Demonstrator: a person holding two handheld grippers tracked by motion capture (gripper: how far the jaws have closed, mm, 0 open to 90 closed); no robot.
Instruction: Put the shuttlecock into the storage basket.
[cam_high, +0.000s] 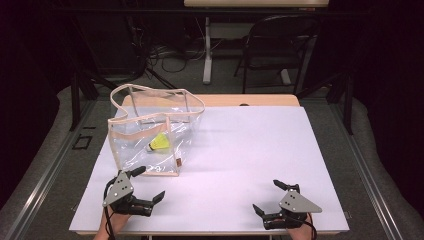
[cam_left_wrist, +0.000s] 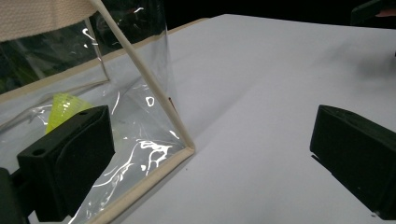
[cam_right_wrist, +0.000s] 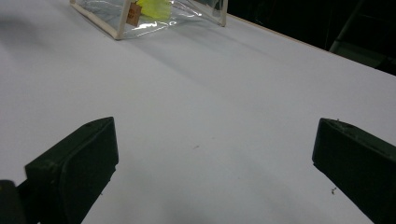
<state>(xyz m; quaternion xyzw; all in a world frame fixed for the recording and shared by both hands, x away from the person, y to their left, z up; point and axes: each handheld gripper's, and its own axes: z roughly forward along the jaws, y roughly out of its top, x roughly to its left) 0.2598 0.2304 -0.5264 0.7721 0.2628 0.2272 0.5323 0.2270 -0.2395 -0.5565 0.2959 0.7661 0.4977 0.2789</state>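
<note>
Honestly, clear bag (cam_high: 150, 135) sits left of center, yellow shuttlecock (cam_high: 159, 143) inside | looks light, floppy, slick plastic | stiffer cream trim (cam_high: 145, 173) probably the best grab | left gripper (cam_high: 145, 186) just below it, right gripper (cam_high: 268, 198) lower right, both jaws apart, empty

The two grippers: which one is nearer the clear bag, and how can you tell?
The left gripper. One of its jaws reaches the clear bag's front bottom edge, while the right gripper sits across the white table, well apart.
</note>
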